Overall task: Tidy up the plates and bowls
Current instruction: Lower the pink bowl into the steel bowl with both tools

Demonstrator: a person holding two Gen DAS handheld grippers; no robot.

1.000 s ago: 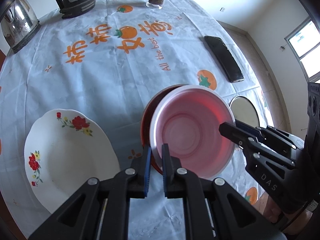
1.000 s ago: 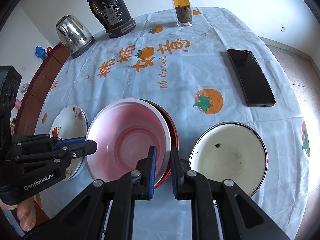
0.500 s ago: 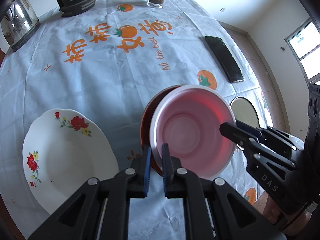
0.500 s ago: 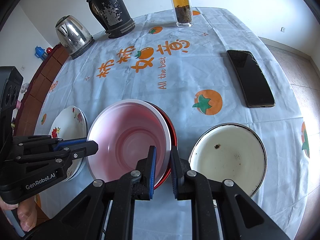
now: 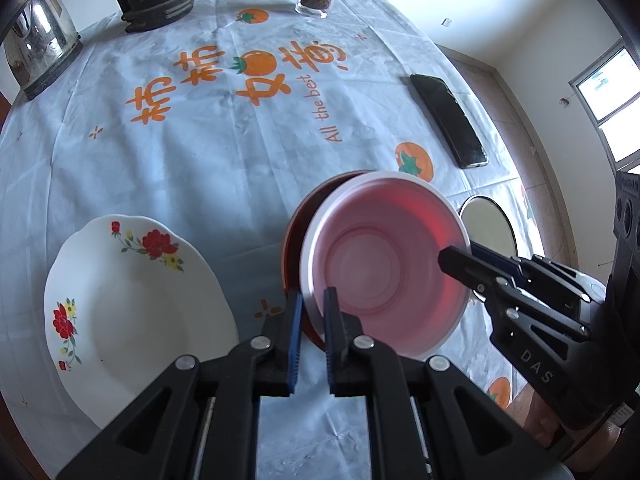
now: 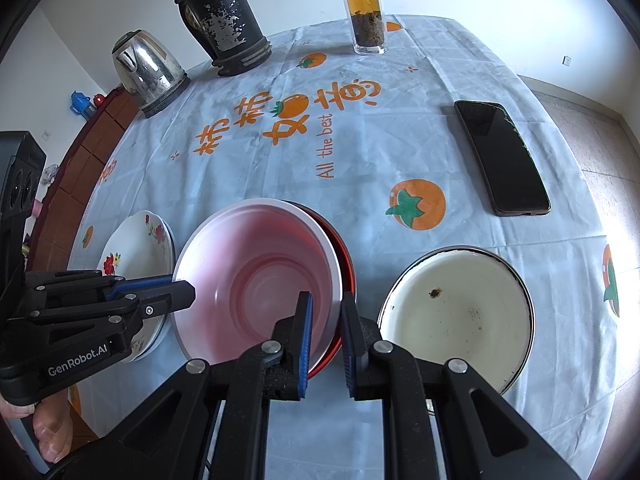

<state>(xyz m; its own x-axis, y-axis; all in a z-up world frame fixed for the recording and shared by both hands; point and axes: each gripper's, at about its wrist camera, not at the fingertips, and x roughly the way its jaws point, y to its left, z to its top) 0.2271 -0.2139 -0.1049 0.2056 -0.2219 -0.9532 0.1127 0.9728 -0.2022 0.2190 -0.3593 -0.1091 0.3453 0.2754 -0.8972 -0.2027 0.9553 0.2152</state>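
A pink bowl with a white rim (image 5: 380, 264) (image 6: 256, 272) sits tilted inside a red bowl (image 5: 296, 240) (image 6: 345, 258) at the table's near middle. My left gripper (image 5: 312, 300) (image 6: 184, 288) is shut on the pink bowl's left rim. On the opposite side, my right gripper (image 6: 326, 304) (image 5: 460, 260) is shut on the right rim. I cannot tell whether the red bowl's rim is also pinched. To the left lies a white plate with red flowers (image 5: 132, 308) (image 6: 136, 248). A white enamel bowl with a dark rim (image 6: 456, 308) (image 5: 486, 228) stands on the right.
The tablecloth (image 5: 240, 160) bears orange prints. A black phone (image 6: 504, 156) lies at the right. At the far edge stand a steel kettle (image 6: 148, 68), a black thermos (image 6: 224, 20) and a glass of tea (image 6: 366, 12). A hand (image 6: 44, 432) holds the left gripper.
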